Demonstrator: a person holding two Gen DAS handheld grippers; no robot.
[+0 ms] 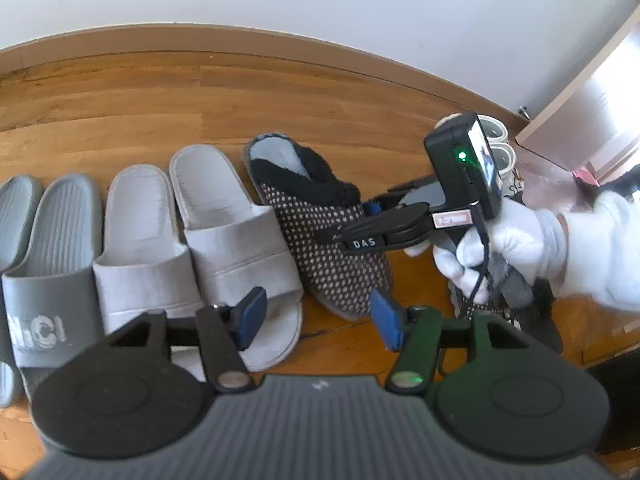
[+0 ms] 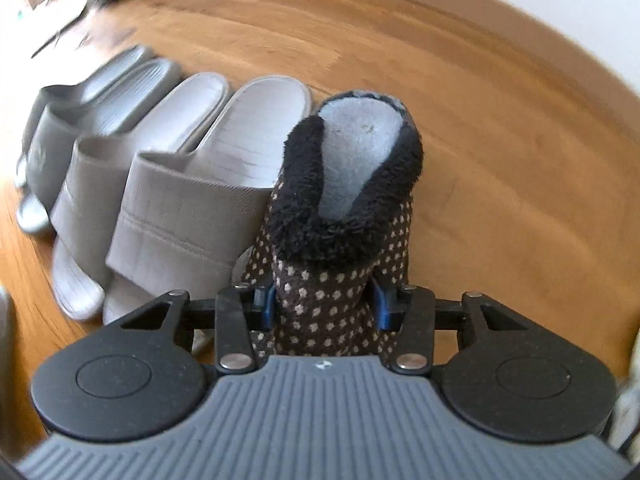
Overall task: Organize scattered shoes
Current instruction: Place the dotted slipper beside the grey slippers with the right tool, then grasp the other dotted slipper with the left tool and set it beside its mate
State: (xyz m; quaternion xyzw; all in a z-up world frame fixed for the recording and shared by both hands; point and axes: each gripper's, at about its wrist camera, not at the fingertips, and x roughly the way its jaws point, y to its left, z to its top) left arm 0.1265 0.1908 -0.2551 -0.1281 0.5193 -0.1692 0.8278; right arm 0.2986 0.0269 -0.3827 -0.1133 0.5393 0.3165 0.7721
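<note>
A brown polka-dot slipper with black fleece trim (image 2: 332,216) sits at the right end of a row of slippers on the wooden floor, and it shows in the left wrist view (image 1: 320,236) too. My right gripper (image 2: 324,304) is shut on its toe end; its body shows in the left wrist view (image 1: 384,228), held by a white-gloved hand. To its left lie two light grey slides (image 1: 224,232) (image 2: 208,184) and two dark grey slides (image 1: 48,264) (image 2: 92,120). My left gripper (image 1: 316,320) is open and empty, above the floor in front of the row.
A wooden skirting board (image 1: 240,40) and white wall run behind the row. A white pair of shoes (image 1: 500,148) stands at the far right beside a cabinet (image 1: 592,120). A second dotted slipper (image 1: 500,308) lies partly hidden under the gloved hand.
</note>
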